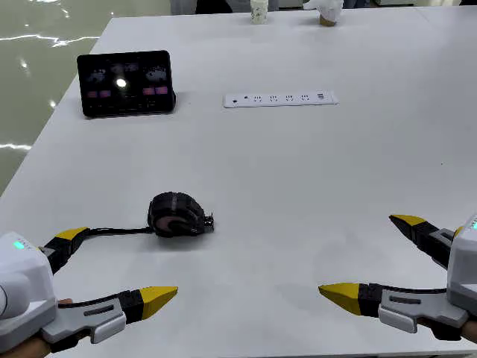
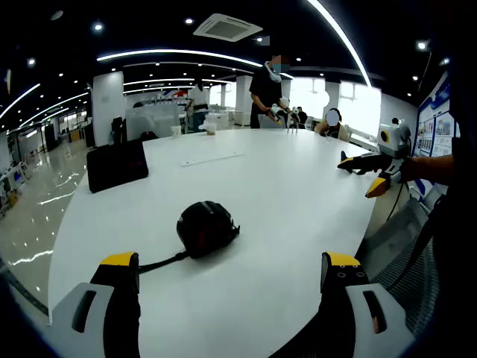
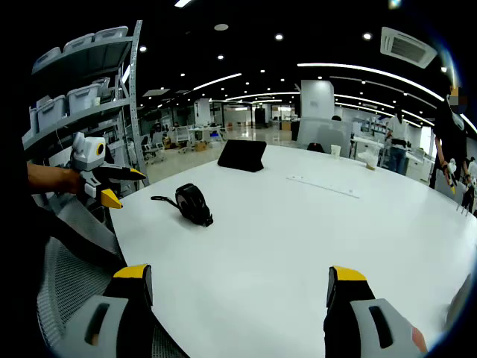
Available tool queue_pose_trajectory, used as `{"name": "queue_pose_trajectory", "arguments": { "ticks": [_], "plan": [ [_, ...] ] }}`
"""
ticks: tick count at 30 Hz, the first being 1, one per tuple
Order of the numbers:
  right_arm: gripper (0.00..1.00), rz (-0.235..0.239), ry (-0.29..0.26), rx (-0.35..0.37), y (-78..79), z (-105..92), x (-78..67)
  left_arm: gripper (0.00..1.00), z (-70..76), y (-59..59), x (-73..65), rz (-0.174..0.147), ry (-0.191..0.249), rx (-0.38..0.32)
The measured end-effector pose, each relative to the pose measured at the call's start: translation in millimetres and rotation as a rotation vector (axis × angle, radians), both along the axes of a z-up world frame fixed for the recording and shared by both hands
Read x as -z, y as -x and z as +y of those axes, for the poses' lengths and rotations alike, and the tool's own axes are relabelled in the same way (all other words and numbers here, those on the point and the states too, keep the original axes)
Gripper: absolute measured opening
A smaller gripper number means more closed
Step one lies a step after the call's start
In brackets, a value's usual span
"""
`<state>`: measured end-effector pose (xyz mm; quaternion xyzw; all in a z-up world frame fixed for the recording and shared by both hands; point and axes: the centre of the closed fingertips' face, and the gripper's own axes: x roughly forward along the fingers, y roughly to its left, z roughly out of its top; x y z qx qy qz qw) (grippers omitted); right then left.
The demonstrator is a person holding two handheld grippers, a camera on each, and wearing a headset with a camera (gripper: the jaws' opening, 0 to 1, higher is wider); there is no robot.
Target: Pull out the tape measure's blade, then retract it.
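Note:
A black tape measure (image 1: 177, 215) lies on the white table (image 1: 298, 171), its wrist strap (image 1: 115, 231) trailing left and the blade tip at its right side. It also lies ahead in the left gripper view (image 2: 206, 228) and far left in the right gripper view (image 3: 193, 203). My left gripper (image 1: 115, 265) stands open at the near left edge, just short of the strap's end, nothing between its yellow-tipped fingers. My right gripper (image 1: 373, 257) stands open at the near right, well away from the tape measure. Each gripper appears in the other's view: the right gripper (image 2: 365, 173), the left gripper (image 3: 119, 186).
A black tablet (image 1: 127, 82) stands at the back left. A white power strip (image 1: 280, 98) lies behind the middle. A cup (image 1: 258, 10) and another item (image 1: 326, 12) sit at the far edge. People stand beyond the table (image 2: 268, 89).

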<state>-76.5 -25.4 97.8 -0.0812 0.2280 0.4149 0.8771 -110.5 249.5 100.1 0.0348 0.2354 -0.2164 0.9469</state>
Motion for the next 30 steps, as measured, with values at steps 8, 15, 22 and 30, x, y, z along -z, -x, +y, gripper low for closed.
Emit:
{"name": "queue_pose_trajectory", "arguments": {
  "ticks": [8,15,22,30],
  "plan": [
    [0.97,0.007,0.004,-0.001,0.7,-1.5,1.1,0.99,-0.2,0.5,1.4,0.005,0.000,0.000],
    [0.99,-0.010,0.002,-0.004,-0.6,-1.7,-1.3,0.99,-0.2,0.5,2.1,0.007,-0.002,0.000],
    [0.99,-0.007,0.011,-0.001,-1.3,-4.4,-0.1,0.99,0.3,0.3,2.6,0.010,-0.008,0.003],
    [0.99,-0.004,0.027,-0.004,-2.5,-4.4,0.7,0.99,0.0,-0.7,4.2,0.016,-0.014,0.011]
  ]
}}
